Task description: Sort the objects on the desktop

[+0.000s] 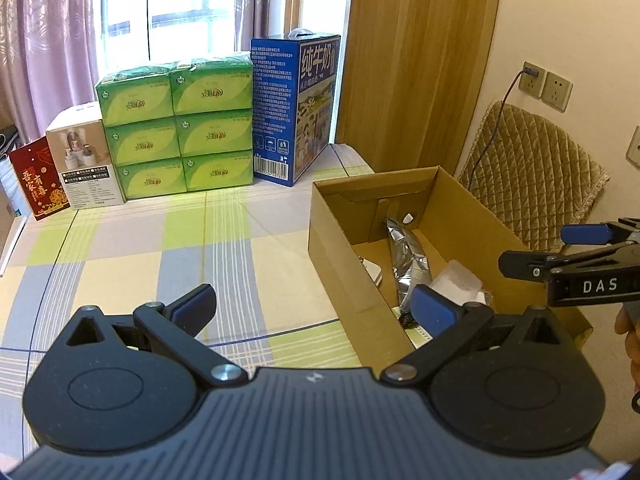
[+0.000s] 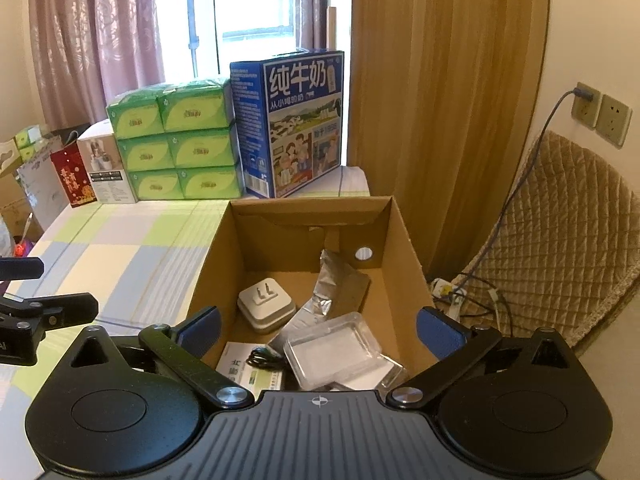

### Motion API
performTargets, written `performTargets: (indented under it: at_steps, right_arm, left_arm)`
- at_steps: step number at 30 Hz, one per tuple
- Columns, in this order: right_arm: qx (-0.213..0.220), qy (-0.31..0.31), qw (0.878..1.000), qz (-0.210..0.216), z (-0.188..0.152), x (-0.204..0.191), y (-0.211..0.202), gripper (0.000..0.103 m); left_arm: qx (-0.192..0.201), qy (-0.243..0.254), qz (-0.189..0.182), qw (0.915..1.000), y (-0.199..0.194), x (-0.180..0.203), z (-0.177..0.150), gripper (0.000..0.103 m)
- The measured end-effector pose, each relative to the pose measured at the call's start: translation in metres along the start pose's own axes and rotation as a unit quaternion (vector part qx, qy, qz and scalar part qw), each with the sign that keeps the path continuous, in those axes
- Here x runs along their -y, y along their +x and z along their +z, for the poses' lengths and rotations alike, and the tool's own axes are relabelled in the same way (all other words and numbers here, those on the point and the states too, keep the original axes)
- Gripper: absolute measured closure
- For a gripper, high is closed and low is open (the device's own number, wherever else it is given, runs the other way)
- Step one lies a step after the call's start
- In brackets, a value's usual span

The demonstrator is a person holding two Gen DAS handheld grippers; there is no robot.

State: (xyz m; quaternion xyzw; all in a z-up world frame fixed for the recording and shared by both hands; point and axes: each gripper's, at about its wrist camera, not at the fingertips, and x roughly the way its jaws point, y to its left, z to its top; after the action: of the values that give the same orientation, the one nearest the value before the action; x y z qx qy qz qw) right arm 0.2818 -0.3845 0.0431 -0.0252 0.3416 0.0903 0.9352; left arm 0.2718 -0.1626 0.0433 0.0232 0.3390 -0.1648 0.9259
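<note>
Both grippers are empty with jaws spread wide right now. Going left to right: the left gripper (image 1: pixel 314 308) hangs over the checked tablecloth (image 1: pixel 120 256), and the stretch of cloth in front of it looks bare. Along the back edge by the window you've got a red card (image 1: pixel 38 178), a white product box (image 1: pixel 86 162), a stack of green tissue packs (image 1: pixel 178 130) and a blue milk carton (image 1: pixel 294 108), all parked close together.

Then comes the cardboard box (image 2: pixel 400 240), and the right gripper (image 2: pixel 318 330) is hovering right above its near rim, looking straight down into it. Inside: a white plug adapter (image 2: pixel 266 306) on the left side, a crinkly silver foil pouch (image 2: pixel 328 284) leaning toward the back wall, a clear plastic tray (image 2: pixel 336 350) nearest the gripper, plus a leaflet (image 2: pixel 236 368) with a black cable (image 2: pixel 262 358) on top.

So the stuff sits just ahead of and below the right gripper, and off to the right of the left one. Right hand is clearly nearer. The tray's long side runs roughly across the jaws, so I'd guess a twist helps before pinching it.
</note>
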Motion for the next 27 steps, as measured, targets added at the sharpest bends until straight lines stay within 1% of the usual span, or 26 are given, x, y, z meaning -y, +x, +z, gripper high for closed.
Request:
performTargets:
  at_steps: [9, 13, 21, 27]
  right_arm:
    - [-0.004, 0.000, 1.000, -0.004, -0.003, -0.001, -0.026, 0.002]
    - [-0.011, 0.002, 1.000, 0.002, -0.007, -0.002, -0.037, 0.002]
    - [-0.017, 0.005, 1.000, 0.003, -0.015, -0.006, -0.059, 0.002]
    - [-0.020, 0.003, 1.000, 0.007, -0.021, -0.013, -0.077, 0.002]
  left_arm:
    - [-0.003, -0.005, 0.008, 1.0000, -0.025, 0.003, -0.007, 0.001]
    - [-0.008, -0.011, 0.015, 0.9998, -0.036, 0.004, -0.012, 0.001]
    - [-0.012, -0.027, 0.007, 0.9996, -0.061, 0.003, -0.021, 0.001]
    - [-0.006, -0.023, -0.005, 0.9997, -0.080, 0.008, -0.027, 0.001]
